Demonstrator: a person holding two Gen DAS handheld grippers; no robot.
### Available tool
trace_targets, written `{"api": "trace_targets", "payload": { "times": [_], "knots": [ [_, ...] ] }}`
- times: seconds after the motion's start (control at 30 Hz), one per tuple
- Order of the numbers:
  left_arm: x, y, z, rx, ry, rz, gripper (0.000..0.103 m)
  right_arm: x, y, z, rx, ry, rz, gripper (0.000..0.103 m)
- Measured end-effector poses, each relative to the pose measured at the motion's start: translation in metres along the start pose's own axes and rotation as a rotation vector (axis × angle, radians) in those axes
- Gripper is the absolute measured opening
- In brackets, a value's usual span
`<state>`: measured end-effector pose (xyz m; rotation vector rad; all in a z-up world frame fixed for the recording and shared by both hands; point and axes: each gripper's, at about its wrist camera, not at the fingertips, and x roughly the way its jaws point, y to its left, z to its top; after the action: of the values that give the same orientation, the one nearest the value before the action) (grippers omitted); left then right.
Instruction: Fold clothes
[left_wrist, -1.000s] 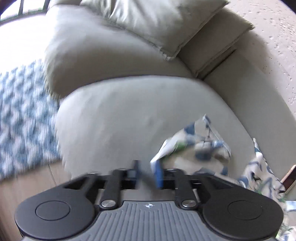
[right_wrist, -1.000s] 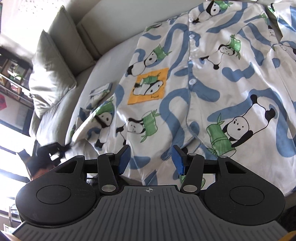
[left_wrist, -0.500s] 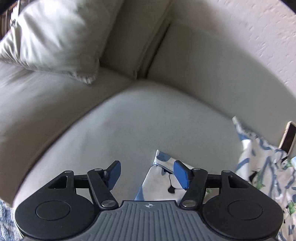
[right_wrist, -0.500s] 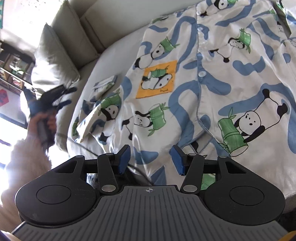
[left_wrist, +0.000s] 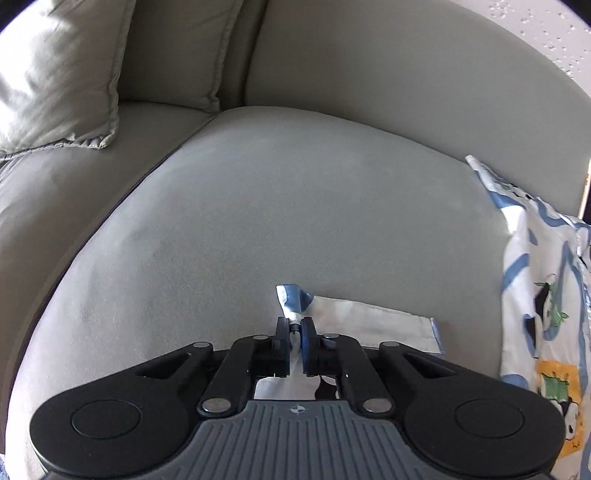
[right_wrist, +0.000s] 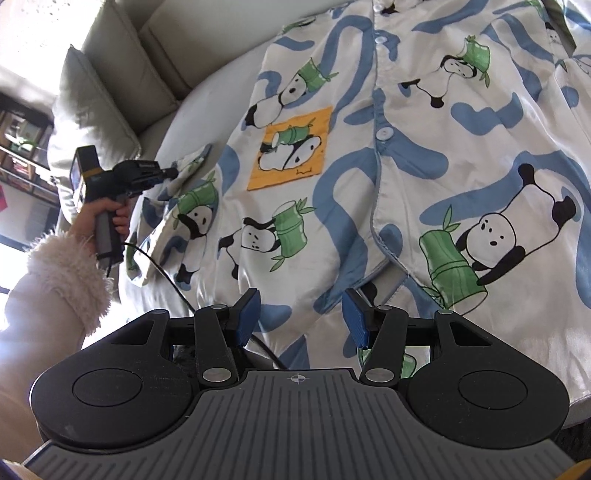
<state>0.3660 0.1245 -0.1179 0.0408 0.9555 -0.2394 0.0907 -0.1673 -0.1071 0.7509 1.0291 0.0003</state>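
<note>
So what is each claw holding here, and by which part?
The left claw pinches the cuff end of the white panda-print pajama shirt's sleeve. The right claw is open, holding nothing.

Shirt (right_wrist: 388, 177) spread on the sofa (left_wrist: 295, 206) — cushion (left_wrist: 55, 74) behind, to its left.

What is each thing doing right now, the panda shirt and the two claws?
Panda shirt: spread flat on the sofa, front up, buttoned.
Sleeve: pinched at its cuff end.
Left claw: shut on the sleeve.
Right claw: open, empty, above the shirt's bottom edge.
Sofa: shirt lying on it.
</note>
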Motion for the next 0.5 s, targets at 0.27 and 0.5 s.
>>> {"api": "trace_targets", "payload": {
  "times": [0.27,0.5],
  "knots": [
    [-0.094,0.016,-0.014,-0.101,-0.275,0.039,0.003,-0.029,0.004,-0.009,-0.007,-0.051,0.048,0.055],
    [-0.249,0.042,-0.044,-0.304,-0.649,0.138,0.003,-0.082,0.012,-0.031,-0.058,-0.177,0.112,0.055]
  ]
}}
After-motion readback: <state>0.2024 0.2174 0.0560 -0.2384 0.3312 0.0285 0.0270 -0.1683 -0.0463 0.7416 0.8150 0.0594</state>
